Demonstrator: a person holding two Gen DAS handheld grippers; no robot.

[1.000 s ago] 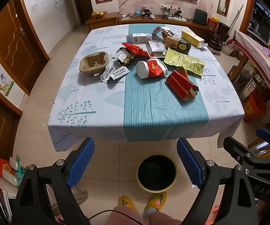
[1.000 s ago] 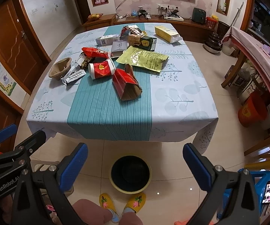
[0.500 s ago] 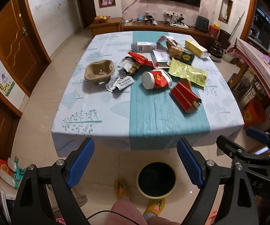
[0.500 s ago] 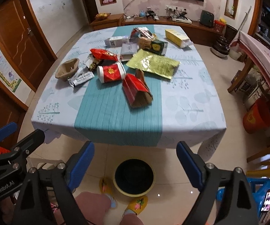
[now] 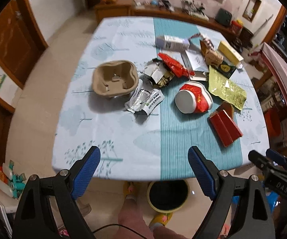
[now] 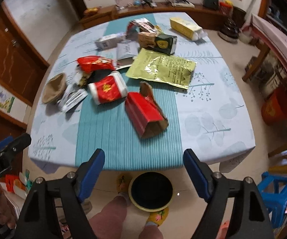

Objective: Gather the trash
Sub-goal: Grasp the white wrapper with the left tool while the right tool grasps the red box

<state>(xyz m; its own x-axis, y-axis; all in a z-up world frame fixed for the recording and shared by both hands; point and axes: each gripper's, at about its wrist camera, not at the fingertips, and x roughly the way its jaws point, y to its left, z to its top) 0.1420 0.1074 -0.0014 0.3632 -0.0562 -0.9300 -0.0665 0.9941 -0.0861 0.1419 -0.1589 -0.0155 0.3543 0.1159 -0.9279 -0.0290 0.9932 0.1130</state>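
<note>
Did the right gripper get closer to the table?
Yes. The right gripper has come forward: its tips now overlap the table edge, which sat well beyond them before. Jaws have been closing, empty.

The tablecloth is looking like matt printed cloth. Mid-left, the cup tray is showing rough moulded paper pulp. The green pouch is gleaming like glossy foil, and the red box is shining over plain brown cardboard. Floor tiles are looking polished.
</note>
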